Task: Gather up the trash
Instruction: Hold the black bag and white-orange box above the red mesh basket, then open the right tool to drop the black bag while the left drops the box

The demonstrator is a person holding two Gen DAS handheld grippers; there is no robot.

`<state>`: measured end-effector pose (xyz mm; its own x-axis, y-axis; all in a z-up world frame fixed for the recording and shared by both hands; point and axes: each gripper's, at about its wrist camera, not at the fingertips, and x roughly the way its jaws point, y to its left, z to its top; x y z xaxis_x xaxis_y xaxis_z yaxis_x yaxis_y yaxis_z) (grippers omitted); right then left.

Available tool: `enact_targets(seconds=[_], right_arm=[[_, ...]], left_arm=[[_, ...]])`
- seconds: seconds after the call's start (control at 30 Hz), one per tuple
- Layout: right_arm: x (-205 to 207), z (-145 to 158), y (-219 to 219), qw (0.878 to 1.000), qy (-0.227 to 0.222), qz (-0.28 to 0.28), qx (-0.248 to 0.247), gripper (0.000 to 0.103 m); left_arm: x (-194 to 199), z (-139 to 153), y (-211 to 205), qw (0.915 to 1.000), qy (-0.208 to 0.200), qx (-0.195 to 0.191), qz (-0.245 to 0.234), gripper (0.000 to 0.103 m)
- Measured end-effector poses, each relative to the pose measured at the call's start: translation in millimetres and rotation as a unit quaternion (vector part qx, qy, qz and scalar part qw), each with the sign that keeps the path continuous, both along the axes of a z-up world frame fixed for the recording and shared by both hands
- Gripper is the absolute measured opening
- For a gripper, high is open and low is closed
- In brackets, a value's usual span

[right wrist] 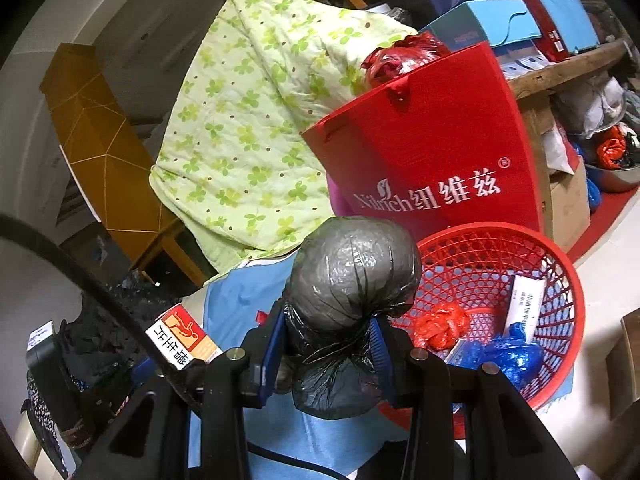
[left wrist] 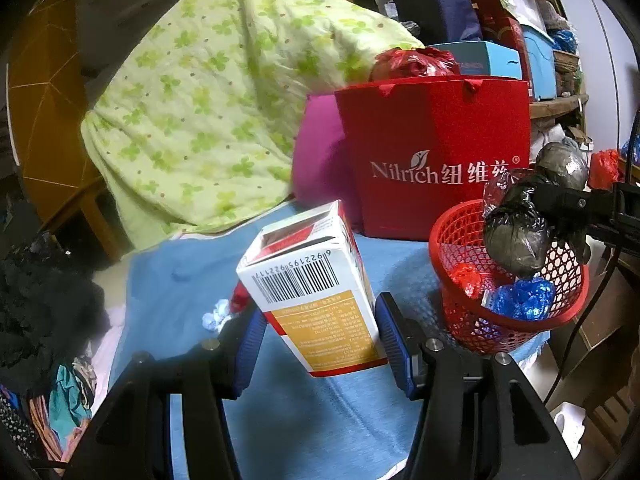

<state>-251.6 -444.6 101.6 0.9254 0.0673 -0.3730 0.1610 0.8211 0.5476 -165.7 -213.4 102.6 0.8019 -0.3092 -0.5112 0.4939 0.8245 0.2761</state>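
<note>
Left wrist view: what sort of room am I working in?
Likely a cluttered bedroom or storeroom at home: a green floral quilt, piled clothes, and shelves stacked with boxes behind a red gift bag.

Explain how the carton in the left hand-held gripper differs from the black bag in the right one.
The carton is a rigid printed box with a barcode; the black bag is soft, tied plastic, bulging round. The carton is over the blue cloth; the bag is at the red basket. Both are clamped between blue pads.

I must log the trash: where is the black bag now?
The black bag is clamped in the right gripper, at the red basket rim, before the red paper bag.
</note>
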Motion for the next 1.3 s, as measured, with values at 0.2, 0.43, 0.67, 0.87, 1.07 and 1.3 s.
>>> enact_targets(seconds=[0.2, 0.43, 0.67, 0.87, 1.07, 1.3], right_arm=[[-5, -3, -14, 1.0, 0.0, -0.017, 0.011, 0.042], [-16, -5, -30, 0.999, -0.003, -0.036, 0.016, 0.042], [-28, -13, -55, 0.997, 0.003, -0.072, 0.024, 0.043], [-39, -23, -81, 0.994, 0.007, -0.104, 0.04, 0.043], [-44, -30, -95, 0.991, 0.013, -0.121, 0.049, 0.045], [-48, -44, -109, 0.989, 0.025, -0.131, 0.07, 0.066]], left_arm=[[-1, 0, -11, 0.9999, 0.001, 0.005, -0.01, 0.057], [-6, 1, -28, 0.9995, 0.004, 0.006, -0.032, 0.057], [-5, 1, -51, 0.9962, 0.035, -0.017, -0.077, 0.057], [-1, 1, -79, 0.9917, 0.063, -0.029, -0.108, 0.057], [-7, -1, -111, 0.987, 0.064, -0.028, -0.145, 0.059], [-8, -16, -138, 0.9843, 0.069, -0.012, -0.162, 0.075]])
